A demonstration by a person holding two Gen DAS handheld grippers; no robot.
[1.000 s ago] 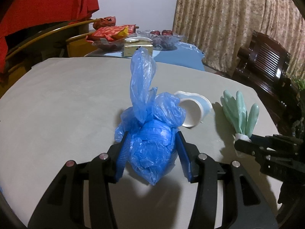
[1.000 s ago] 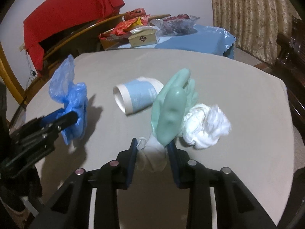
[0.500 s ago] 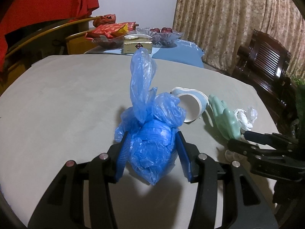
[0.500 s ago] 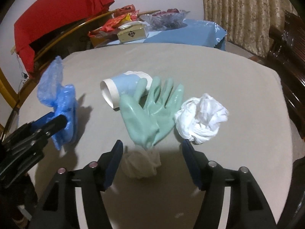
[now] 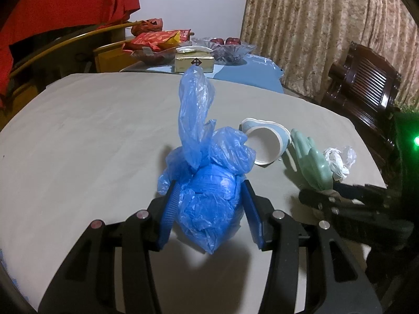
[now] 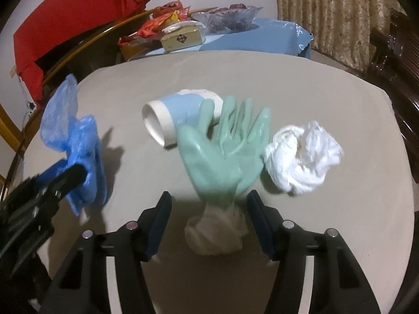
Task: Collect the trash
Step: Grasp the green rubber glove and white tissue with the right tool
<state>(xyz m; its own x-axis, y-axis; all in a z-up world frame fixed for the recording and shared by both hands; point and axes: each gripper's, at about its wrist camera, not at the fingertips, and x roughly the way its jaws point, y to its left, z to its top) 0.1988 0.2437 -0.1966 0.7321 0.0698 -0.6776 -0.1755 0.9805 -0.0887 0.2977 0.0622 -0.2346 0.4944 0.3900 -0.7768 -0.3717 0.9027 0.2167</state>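
- The green glove (image 6: 225, 154) is rubbery and glossy. It lies palm-up on the grey table (image 6: 327, 99), fingers fanned toward the far side. Its pale knitted cuff (image 6: 217, 233) is bunched between the jaws of the right gripper (image 6: 209, 222).
- The right gripper's jaws are closing, but both dark blue pads (image 6: 258, 219) stand clear of the cuff, so nothing is gripped.
- The glove's thumb overlaps a paper cup (image 6: 172, 117). The cup is light blue with a white rim and lies on its side, its mouth toward the left of the right wrist view.
- Just right of the glove sits a crumpled white wad (image 6: 303, 159), soft and folded; whether it is tissue or thin plastic is unclear.
- The left gripper (image 5: 209, 214) is clamped on a blue plastic bag (image 5: 207, 198). The bag is thin, translucent film, crinkled into a rounded bundle with a twisted tail standing upright. Its ribbed blue pads (image 5: 171, 209) press the bundle from both sides, and the bag casts a shadow on the table below.
- The table surface is matte and smooth, with a rounded edge.
- Beyond it a second surface holds a cardboard tissue box (image 5: 193, 61), red snack wrappers (image 5: 157, 38) and a clear fluted bowl (image 5: 227, 48).
- Behind these are a patterned beige curtain (image 5: 314, 26), a dark slatted wooden chair (image 5: 366, 83) and a red cloth (image 6: 78, 15).
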